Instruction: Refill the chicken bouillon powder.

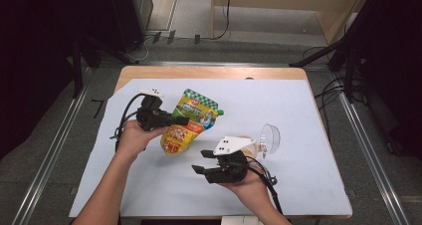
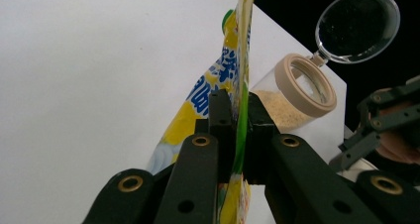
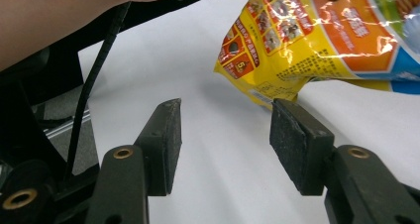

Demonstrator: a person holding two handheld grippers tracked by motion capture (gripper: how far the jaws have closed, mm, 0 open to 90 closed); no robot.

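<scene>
A yellow and green food pouch (image 1: 195, 116) hangs tilted over the table, its lower corner near the sheet. My left gripper (image 1: 183, 120) is shut on the pouch's side edge; in the left gripper view the pads (image 2: 220, 110) squeeze the thin edge of the pouch (image 2: 208, 92) between them. A clear jar (image 1: 252, 146) with a tan rim lies on its side, its hinged clear lid (image 1: 271, 135) flipped open; tan granules show inside the jar (image 2: 277, 110). My right gripper (image 1: 199, 162) stands open just left of the jar, nothing between its jaws (image 3: 225, 135), and the pouch's bottom corner (image 3: 277, 80) lies beyond them.
A pale sheet (image 1: 298, 100) covers most of the wooden table (image 1: 209, 72). The person's left forearm (image 3: 59, 21) crosses the top left of the right gripper view, and a black cable (image 3: 94, 85) hangs from it. Dark stands and cables ring the table on the floor.
</scene>
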